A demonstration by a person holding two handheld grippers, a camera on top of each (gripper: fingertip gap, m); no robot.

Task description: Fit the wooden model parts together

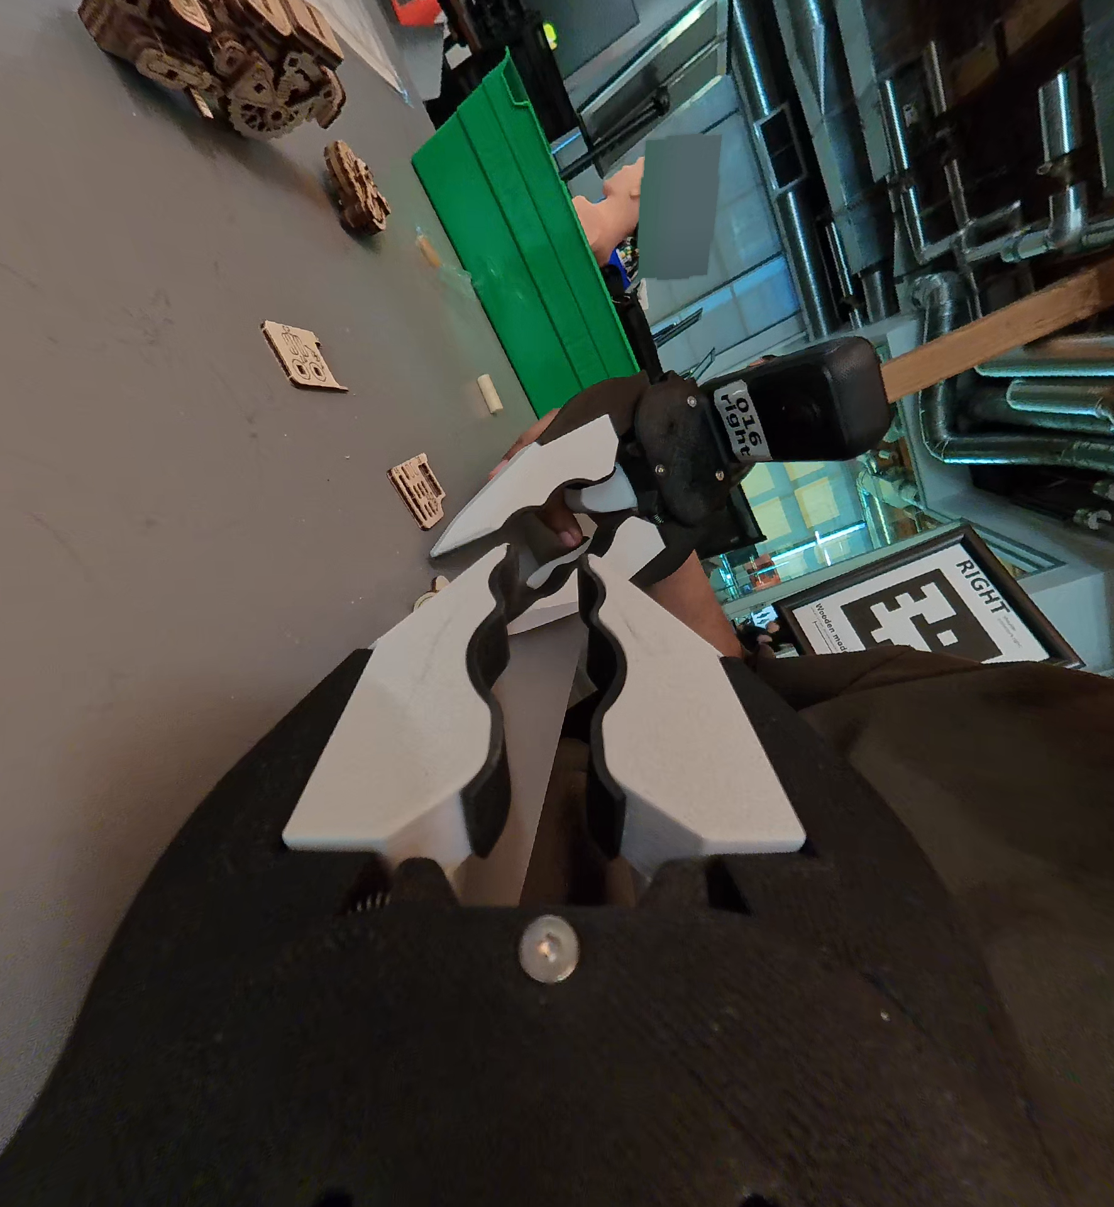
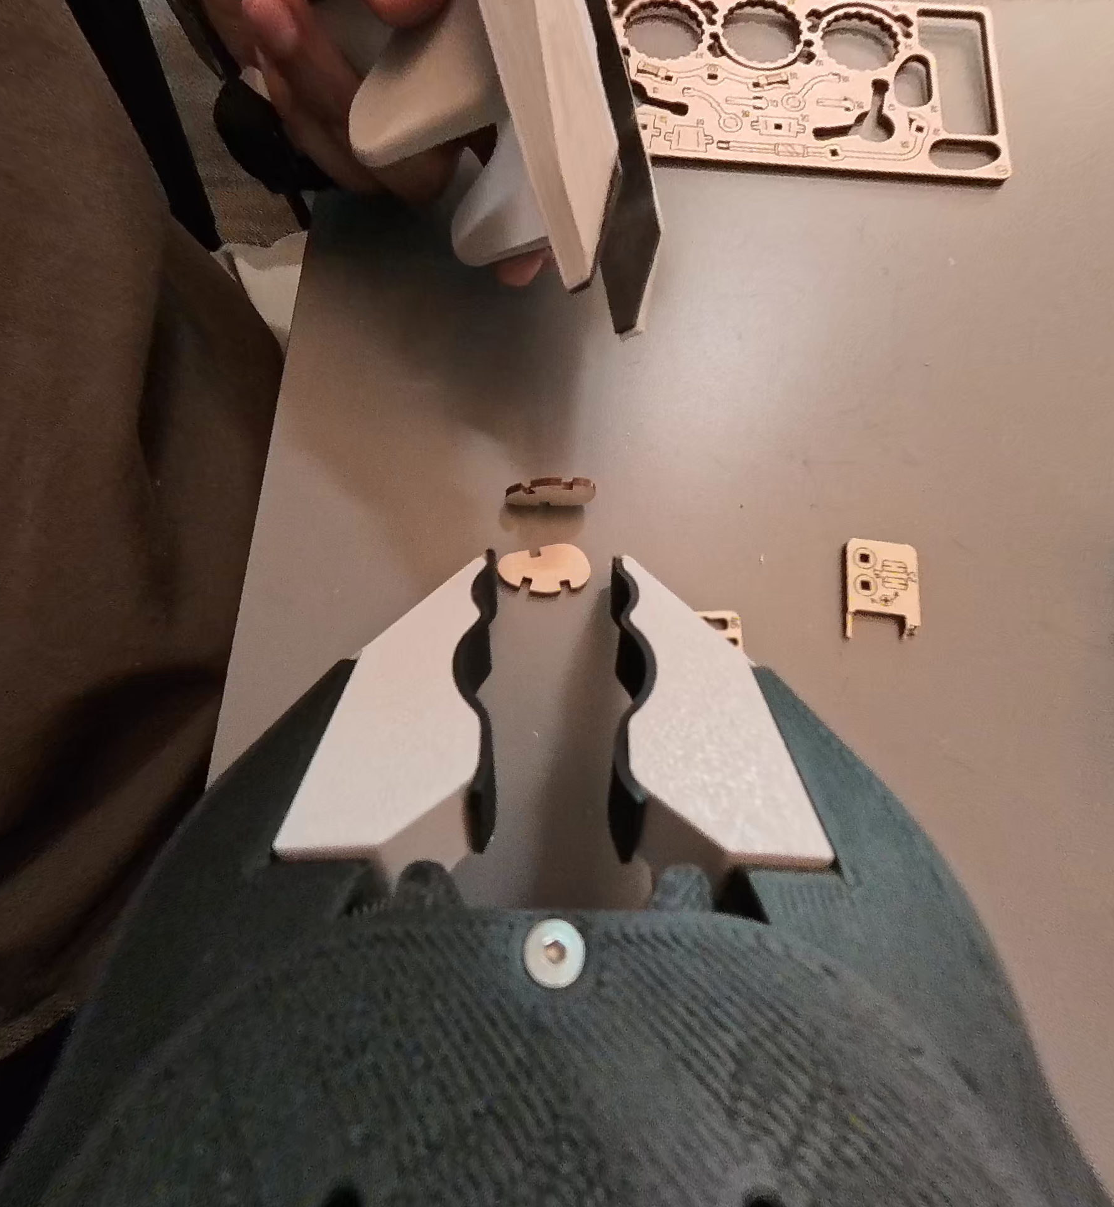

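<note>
**Both grippers empty above two small wooden pieces**

Over the grey table [image 2: 802,405], near its front edge, the two grippers hang with the loose parts below them. At far left in the right wrist view a brown-clothed lap fills the frame beside the table edge. Next comes the left gripper [image 2: 606,300], seen edge-on from above, its white fingers parted by a narrow gap with nothing between them. Below it lies a small rounded notched wooden piece [image 2: 551,493], and just nearer a second, paler rounded notched wooden piece [image 2: 544,571] lies flat on the table. The right gripper [image 2: 553,565] hovers right by this paler piece, fingers spread wide to either side and holding nothing. Further right lies a small square laser-cut wooden card [image 2: 879,588], and beyond it, at the top, a large flat wooden sheet with round cut-outs [image 2: 835,130].

In the left wrist view, an assembled brown wooden model [image 1: 228,65] stands far off on the table, with a green plastic bin [image 1: 522,248] to its right.
</note>
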